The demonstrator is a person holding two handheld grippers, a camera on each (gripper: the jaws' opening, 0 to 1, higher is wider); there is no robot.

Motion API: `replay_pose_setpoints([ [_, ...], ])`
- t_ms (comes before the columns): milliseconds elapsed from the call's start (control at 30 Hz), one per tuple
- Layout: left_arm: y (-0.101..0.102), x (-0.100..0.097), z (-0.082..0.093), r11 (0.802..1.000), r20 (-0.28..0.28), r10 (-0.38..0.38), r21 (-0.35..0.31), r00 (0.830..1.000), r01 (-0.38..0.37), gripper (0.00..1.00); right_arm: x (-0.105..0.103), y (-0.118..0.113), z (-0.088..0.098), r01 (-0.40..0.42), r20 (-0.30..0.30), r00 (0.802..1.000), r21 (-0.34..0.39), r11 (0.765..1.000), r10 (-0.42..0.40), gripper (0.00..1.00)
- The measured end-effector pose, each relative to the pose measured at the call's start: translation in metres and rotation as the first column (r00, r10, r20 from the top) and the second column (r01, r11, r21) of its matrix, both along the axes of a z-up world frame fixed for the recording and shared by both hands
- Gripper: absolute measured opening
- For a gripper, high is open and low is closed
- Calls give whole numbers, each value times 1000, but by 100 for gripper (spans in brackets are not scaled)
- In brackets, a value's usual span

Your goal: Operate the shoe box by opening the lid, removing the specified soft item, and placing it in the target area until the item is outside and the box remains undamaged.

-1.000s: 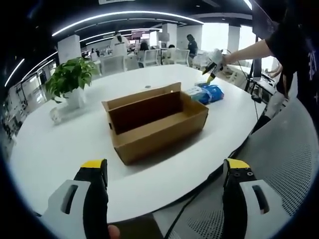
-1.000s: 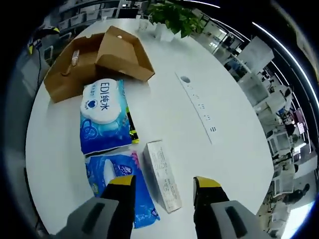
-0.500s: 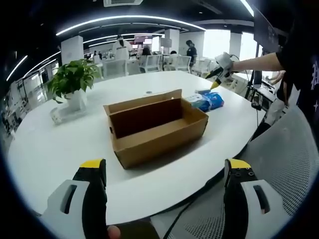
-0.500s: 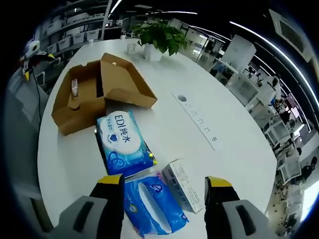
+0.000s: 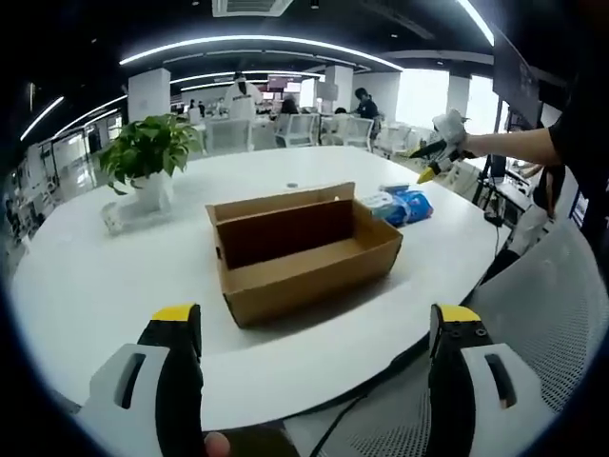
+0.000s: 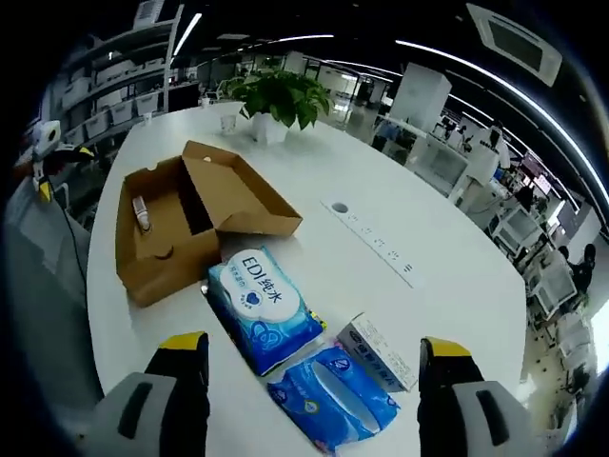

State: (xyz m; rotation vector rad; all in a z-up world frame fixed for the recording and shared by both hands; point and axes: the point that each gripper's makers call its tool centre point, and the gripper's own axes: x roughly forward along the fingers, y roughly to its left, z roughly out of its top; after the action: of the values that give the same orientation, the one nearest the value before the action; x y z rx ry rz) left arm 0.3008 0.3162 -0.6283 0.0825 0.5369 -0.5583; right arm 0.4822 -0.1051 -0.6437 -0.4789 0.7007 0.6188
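Open-plan office, white round surface [image 6: 400, 219]. Shoe box [image 6: 186, 224] ahead-left of right tool [image 6: 309, 381], lid open. Blue soft packs [image 6: 266, 309] outside, just ahead. Removal apparently done. Left tool [image 5: 314, 357] and right tool: wide, empty.

The right gripper [image 6: 303, 357] has drawn back and up from the wipes packs [image 6: 265, 307].

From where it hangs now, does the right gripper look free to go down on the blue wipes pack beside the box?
Probably yes. The right gripper is open above the table, and the blue wipes pack lies flat ahead of its jaws, with nothing on top and the shoe box off to one side.
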Motion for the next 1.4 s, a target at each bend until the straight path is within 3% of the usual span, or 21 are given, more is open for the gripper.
replay_pose_setpoints([
  [367, -5, -2, 1, 1000, 3, -29, -1, 1000, 29, 99, -28, 10, 11, 60, 37, 997, 47, 997, -62, 99],
  [700, -10, -3, 5, 998, -8, -49, -45, 999, 48, 99, -58, 18, 18, 95, 42, 994, 79, 992, -99, 100],
  [800, -12, -4, 8, 996, -11, -60, -63, 998, 59, 99, -65, 19, 22, 113, 68, 990, 89, 990, -120, 100],
  [1167, -3, 13, -4, 992, -18, -120, 44, 993, 121, 99, -86, 34, 30, 145, 95, 983, 127, 981, -157, 99],
  [1400, -1, 29, -1, 988, -18, -142, 63, 990, 142, 99, -97, 42, 34, 179, 106, 975, 148, 973, -195, 99],
])
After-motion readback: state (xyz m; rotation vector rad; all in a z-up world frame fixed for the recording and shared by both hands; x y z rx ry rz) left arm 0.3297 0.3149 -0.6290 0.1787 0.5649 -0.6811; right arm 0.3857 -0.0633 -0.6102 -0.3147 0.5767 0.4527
